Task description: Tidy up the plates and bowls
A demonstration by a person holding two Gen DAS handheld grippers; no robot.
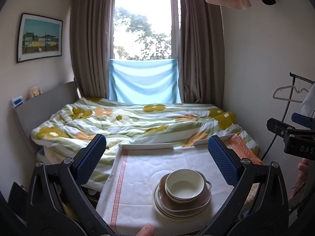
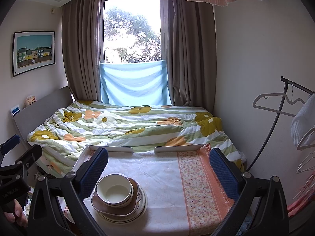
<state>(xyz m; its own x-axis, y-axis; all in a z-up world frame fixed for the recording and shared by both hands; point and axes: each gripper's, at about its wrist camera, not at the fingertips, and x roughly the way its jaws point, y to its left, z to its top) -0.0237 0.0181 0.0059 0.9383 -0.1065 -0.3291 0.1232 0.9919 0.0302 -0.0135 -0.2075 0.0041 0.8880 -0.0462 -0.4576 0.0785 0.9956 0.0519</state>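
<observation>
A stack of dishes sits on the cloth-covered table (image 1: 137, 177): a cream bowl (image 1: 184, 184) on top, a brown handled dish (image 1: 196, 202) under it, and cream plates (image 1: 163, 208) at the bottom. The same stack shows in the right wrist view, with the bowl (image 2: 114, 189), the brown dish (image 2: 118, 208) and the plates (image 2: 137, 212). My left gripper (image 1: 157, 157) is open and empty, above and behind the stack. My right gripper (image 2: 158, 164) is open and empty, with the stack near its left finger (image 2: 92, 175).
A bed with a flowered quilt (image 1: 137, 122) lies behind the table. White rails (image 2: 177, 148) edge the table's far side. A clothes rack with hangers (image 2: 285, 106) stands at the right. An orange patterned cloth (image 2: 198, 186) covers the table's right part.
</observation>
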